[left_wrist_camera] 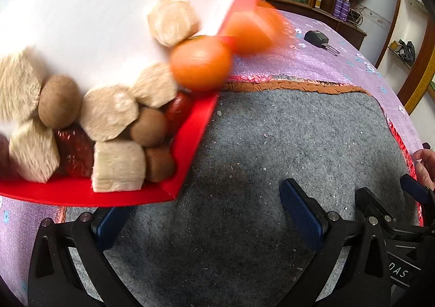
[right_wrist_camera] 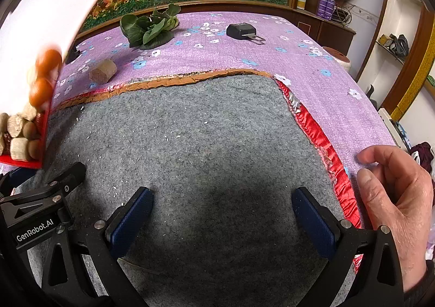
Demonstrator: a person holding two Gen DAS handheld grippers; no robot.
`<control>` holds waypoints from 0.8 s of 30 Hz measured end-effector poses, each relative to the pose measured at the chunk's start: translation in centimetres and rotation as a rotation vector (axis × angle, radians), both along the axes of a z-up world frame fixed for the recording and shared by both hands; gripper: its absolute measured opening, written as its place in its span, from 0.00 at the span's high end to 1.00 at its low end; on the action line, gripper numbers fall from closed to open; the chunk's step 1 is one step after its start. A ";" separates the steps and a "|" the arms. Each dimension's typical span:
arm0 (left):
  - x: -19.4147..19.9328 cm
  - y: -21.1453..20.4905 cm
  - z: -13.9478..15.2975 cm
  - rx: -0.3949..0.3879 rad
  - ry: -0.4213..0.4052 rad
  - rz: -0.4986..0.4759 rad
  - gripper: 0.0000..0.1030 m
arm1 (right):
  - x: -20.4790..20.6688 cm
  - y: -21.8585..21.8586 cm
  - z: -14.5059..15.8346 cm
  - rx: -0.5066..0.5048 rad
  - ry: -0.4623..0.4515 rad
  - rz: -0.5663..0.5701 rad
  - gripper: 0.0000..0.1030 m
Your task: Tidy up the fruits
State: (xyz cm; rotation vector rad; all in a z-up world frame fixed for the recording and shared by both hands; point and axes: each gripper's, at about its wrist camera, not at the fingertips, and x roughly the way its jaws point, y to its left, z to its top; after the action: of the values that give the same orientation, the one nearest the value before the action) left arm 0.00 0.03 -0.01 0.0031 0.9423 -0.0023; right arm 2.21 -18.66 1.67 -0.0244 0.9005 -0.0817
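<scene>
A red-rimmed white tray [left_wrist_camera: 190, 149] is tilted over the grey mat [left_wrist_camera: 272, 144]; it also shows at the left of the right wrist view [right_wrist_camera: 40, 141]. Fruits pile in its low corner: beige pieces [left_wrist_camera: 117, 165], brown round fruits [left_wrist_camera: 58, 102], dark red dates [left_wrist_camera: 74, 149]. Two oranges [left_wrist_camera: 201, 62] are at the tray's rim, blurred; one [left_wrist_camera: 250, 32] is over the edge. My left gripper [left_wrist_camera: 209, 214] is open below the tray. My right gripper [right_wrist_camera: 221, 214] is open and empty over the mat [right_wrist_camera: 204, 144].
A purple flowered cloth [right_wrist_camera: 326, 84] covers the table. On it lie a beige piece [right_wrist_camera: 103, 71], green leafy vegetables [right_wrist_camera: 149, 30] and a black device [right_wrist_camera: 243, 31]. A bare hand [right_wrist_camera: 394, 198] rests at the right. Shelves stand at the back right.
</scene>
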 end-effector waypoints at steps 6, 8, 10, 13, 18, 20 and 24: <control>0.0 -0.3 0.0 0.000 0.000 0.000 0.00 | -0.2 0.0 0.1 -0.001 0.000 0.000 0.00; 0.1 -0.2 0.2 0.014 -0.002 -0.001 0.00 | 0.0 0.1 0.2 0.000 0.000 0.000 0.00; 0.1 0.0 0.2 -0.009 0.000 0.000 0.00 | 0.1 0.0 0.0 0.000 -0.001 0.000 0.00; 0.3 -0.1 0.2 -0.004 0.001 -0.001 0.00 | 0.0 0.0 0.0 0.000 0.000 0.000 0.00; 0.5 -0.2 0.2 -0.002 0.002 -0.001 0.00 | 0.0 0.0 0.0 -0.001 -0.001 0.000 0.00; 0.3 0.0 0.2 -0.003 0.002 -0.001 0.00 | 0.1 0.1 0.0 -0.001 -0.001 0.000 0.00; 0.3 0.0 0.2 -0.003 0.002 -0.001 0.00 | 0.0 0.0 0.0 -0.001 -0.001 0.000 0.00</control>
State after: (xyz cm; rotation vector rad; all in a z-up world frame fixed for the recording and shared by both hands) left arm 0.32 0.03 0.22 0.0003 0.9441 -0.0046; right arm 2.17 -18.65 1.70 -0.0254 0.8993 -0.0822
